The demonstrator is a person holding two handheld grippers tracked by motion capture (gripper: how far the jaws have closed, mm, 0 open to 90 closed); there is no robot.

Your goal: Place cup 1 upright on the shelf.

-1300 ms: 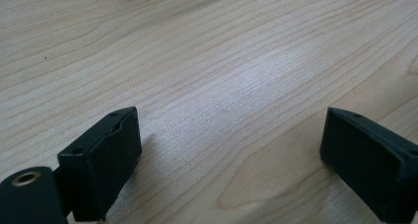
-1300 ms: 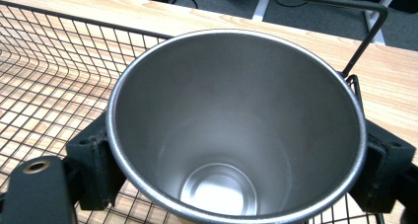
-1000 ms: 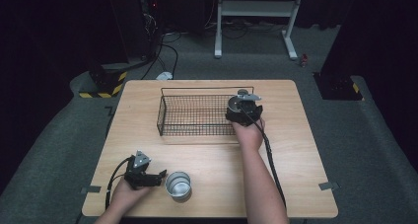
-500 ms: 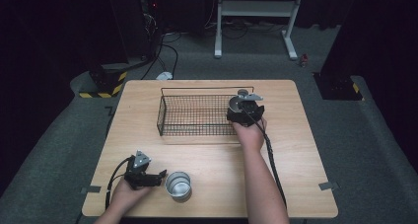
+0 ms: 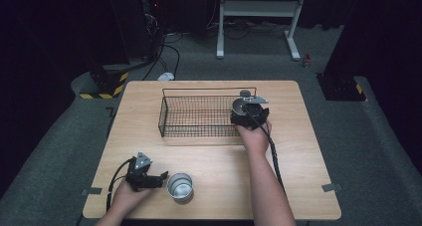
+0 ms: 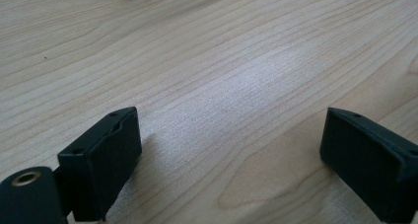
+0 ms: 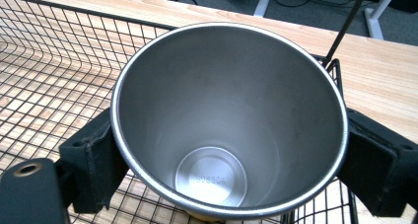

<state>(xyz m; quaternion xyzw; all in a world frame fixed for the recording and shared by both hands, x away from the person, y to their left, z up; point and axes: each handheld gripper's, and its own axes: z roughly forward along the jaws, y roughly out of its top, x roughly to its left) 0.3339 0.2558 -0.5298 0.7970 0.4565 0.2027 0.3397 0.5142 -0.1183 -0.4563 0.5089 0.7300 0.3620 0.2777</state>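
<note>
Dark grey carpet surrounds the pale rectangular wooden counter (image 5: 214, 151), with a white metal stand frame (image 5: 259, 9) and black cables on the floor beyond its far edge. On the far half of the counter sits a black rectangular wire-mesh basket (image 5: 199, 116), its mesh floor showing the wood grain beneath.

At the basket's right end, the person's right hand (image 5: 255, 136) holds the right claw (image 5: 248, 111), and a black cable trails back from it along the forearm. In the right gripper view its two black jaws press against opposite sides of a shiny tapered stainless-steel cup (image 7: 229, 120), held upright with its open mouth toward the camera, over the basket's right end just inside the wire rim.

Near the front left corner, the left hand (image 5: 127, 193) rests on the counter holding the left claw (image 5: 158, 178), which points right. Its jaws stand wide apart with only bare wood between them. Just beside the jaw tips stands a second, small round steel cup (image 5: 179, 186), upright on the counter, apart from the claw.
</note>
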